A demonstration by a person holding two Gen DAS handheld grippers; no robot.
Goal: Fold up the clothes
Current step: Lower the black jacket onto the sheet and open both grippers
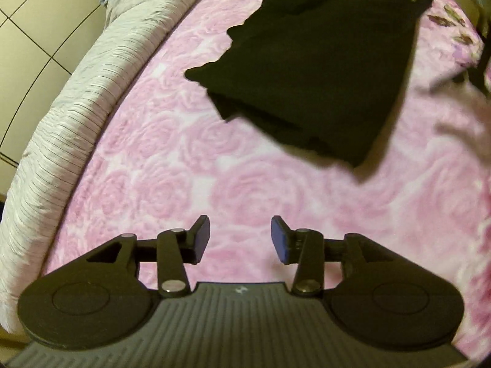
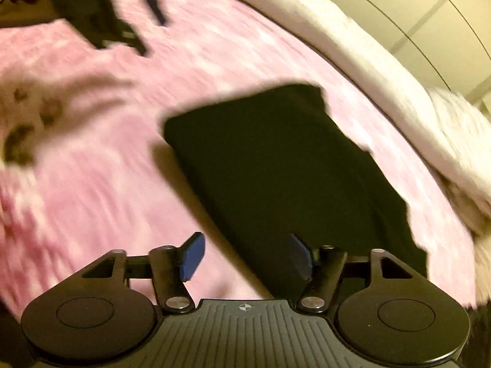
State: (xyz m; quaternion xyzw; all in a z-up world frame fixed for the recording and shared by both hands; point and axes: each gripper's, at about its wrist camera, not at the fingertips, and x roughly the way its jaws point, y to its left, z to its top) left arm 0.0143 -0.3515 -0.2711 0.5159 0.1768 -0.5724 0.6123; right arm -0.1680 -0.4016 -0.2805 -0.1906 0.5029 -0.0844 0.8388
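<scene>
A black garment [image 1: 310,61] lies folded into a flat block on the pink rose-patterned bedspread [image 1: 184,159]. In the left wrist view it sits ahead and to the right of my left gripper [image 1: 241,239], which is open and empty over bare bedspread. In the right wrist view the same black garment [image 2: 291,165] lies straight ahead, and my right gripper [image 2: 245,257] hovers open above its near edge with nothing between the blue pads [image 2: 191,256]. The right wrist view is blurred by motion. The other gripper [image 2: 101,9] shows dark at the top left there.
A white striped quilt [image 1: 76,107] is bunched along the bed's edge, with tiled floor [image 1: 33,21] beyond it. A patch with dark flower prints [image 2: 27,122] lies at the left in the right wrist view.
</scene>
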